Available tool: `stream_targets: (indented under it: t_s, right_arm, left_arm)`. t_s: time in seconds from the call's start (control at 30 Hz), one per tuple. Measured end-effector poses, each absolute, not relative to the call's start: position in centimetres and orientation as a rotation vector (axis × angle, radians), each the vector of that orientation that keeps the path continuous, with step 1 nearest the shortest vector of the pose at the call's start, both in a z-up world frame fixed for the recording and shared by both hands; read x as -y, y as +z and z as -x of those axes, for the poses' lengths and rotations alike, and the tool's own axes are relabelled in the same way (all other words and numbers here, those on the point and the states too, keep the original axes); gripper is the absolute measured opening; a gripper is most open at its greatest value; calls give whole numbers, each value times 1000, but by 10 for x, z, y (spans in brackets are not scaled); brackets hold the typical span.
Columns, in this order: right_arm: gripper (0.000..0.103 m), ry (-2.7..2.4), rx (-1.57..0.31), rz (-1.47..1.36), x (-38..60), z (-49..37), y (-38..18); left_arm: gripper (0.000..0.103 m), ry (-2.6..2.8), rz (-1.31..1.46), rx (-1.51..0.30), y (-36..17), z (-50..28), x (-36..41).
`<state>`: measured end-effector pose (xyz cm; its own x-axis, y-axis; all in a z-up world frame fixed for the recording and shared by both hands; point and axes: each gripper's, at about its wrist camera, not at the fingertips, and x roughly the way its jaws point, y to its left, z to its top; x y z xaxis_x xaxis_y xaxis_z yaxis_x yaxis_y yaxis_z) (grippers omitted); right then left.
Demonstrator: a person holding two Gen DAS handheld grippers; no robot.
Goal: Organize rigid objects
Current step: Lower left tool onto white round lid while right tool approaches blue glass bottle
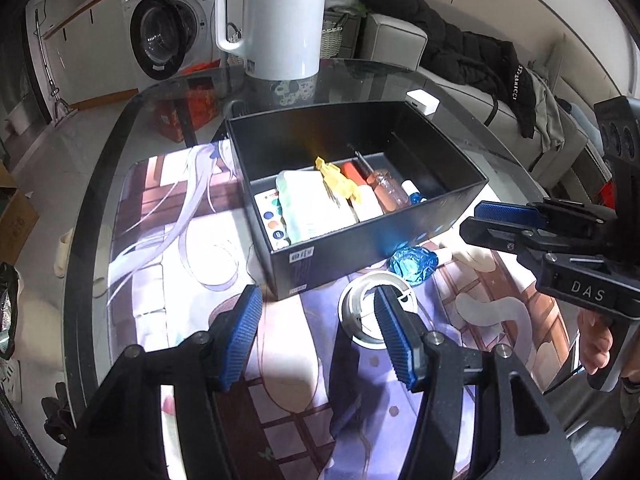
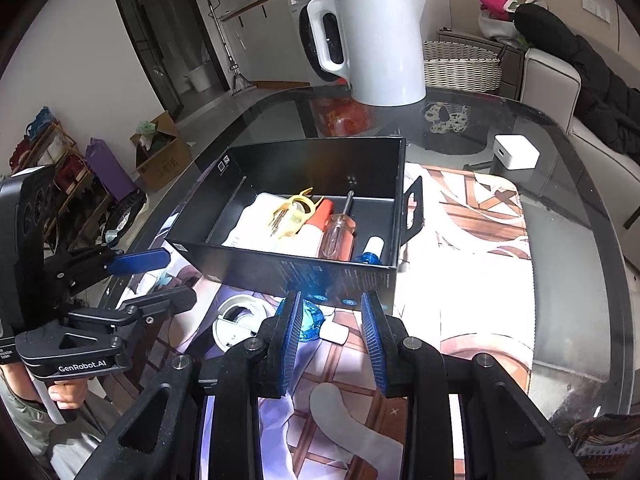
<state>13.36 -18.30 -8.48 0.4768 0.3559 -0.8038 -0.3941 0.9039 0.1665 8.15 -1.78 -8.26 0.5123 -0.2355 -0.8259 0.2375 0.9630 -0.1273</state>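
Both tongs tilt steeply down toward the glass-topped counter (image 2: 560, 216), each carried on a pistol-style handle. The left tongs (image 1: 318, 334) stand about half open with nothing between the blue ribbed pads; in their own view the right-hand pad overlaps a white ring-shaped object (image 1: 374, 310) lying flat on the printed mat (image 1: 168, 264), but whether pad and ring touch cannot be told. In the right wrist view the left tongs (image 2: 160, 280) reach in from the left edge, the person's fingers (image 2: 66, 394) wrapped round the grip below. The right tongs (image 2: 332, 334) are set to a narrower gap, also empty, their pads parted and hovering just in front of the near wall of the black box (image 2: 320, 268). Close to their left pad lies a blue glass bottle (image 2: 310, 320) with a white cap, on its side on the mat, just beside the box wall and near the white ring. From the left wrist view the right tongs (image 1: 486, 222) come in from the right, a hand (image 1: 598, 342) gripping the handle. Inside the box lie a yellow plastic clip (image 2: 294, 210), a screwdriver with a clear handle (image 2: 338, 232), an orange-capped white tube (image 2: 320, 220) and a second blue bottle (image 2: 370, 252). A white kettle (image 2: 380, 44) stands at the far edge of the counter.
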Motion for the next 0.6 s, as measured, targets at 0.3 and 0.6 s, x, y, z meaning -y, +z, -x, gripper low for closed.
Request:
stream_targets:
  t_s: [0.3,0.6]
  right_arm:
    - [31,465,-1017,53,179,-135,-98]
    - [31,471,-1066,75,172,-139,-115]
  left_arm:
    - [58,-288,-6,-1034,-93,-85,23]
    - [58,-335,-39,-1055,-96,-86,40]
